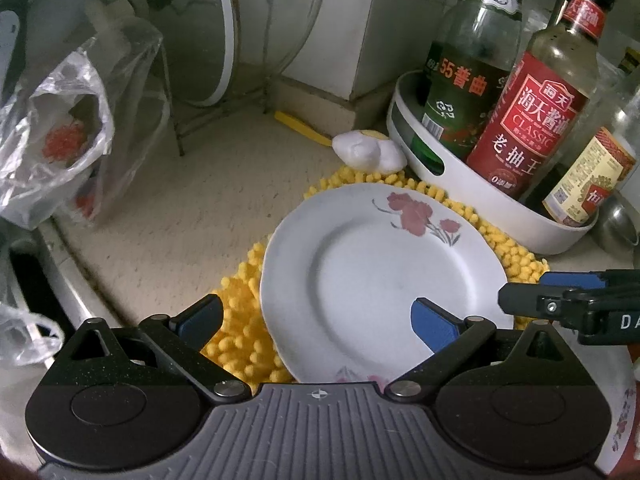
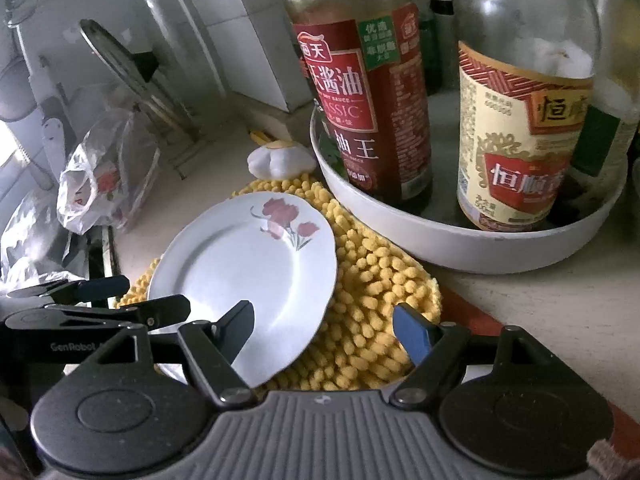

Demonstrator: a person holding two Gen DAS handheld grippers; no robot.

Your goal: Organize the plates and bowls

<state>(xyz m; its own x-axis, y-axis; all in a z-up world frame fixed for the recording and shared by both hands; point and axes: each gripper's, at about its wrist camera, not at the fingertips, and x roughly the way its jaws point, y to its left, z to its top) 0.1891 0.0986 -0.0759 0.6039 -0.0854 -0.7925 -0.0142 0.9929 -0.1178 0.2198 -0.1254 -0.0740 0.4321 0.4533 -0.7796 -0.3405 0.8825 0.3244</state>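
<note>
A white plate (image 1: 384,280) (image 2: 248,256) with red flowers on its rim lies on a yellow tufted mat (image 1: 240,320) (image 2: 376,280) on the counter. My left gripper (image 1: 316,320) is open; the plate's left rim lies between its fingers, with the right blue pad (image 1: 434,326) over the plate's face. My right gripper (image 2: 326,326) is open too, with the plate's right rim between its fingers and neither pad pressing on it. Each gripper shows in the other's view: the right gripper (image 1: 532,290) at the plate's right edge, the left gripper (image 2: 140,296) at its left edge.
A white round tray (image 1: 480,196) (image 2: 460,248) of sauce bottles stands just behind the mat. Plastic bags (image 1: 60,132) (image 2: 96,184) and glass lids on a rack (image 1: 192,40) fill the back left. A steel bowl (image 1: 616,220) sits at the right, and a flowered dish edge (image 1: 624,420) at the near right.
</note>
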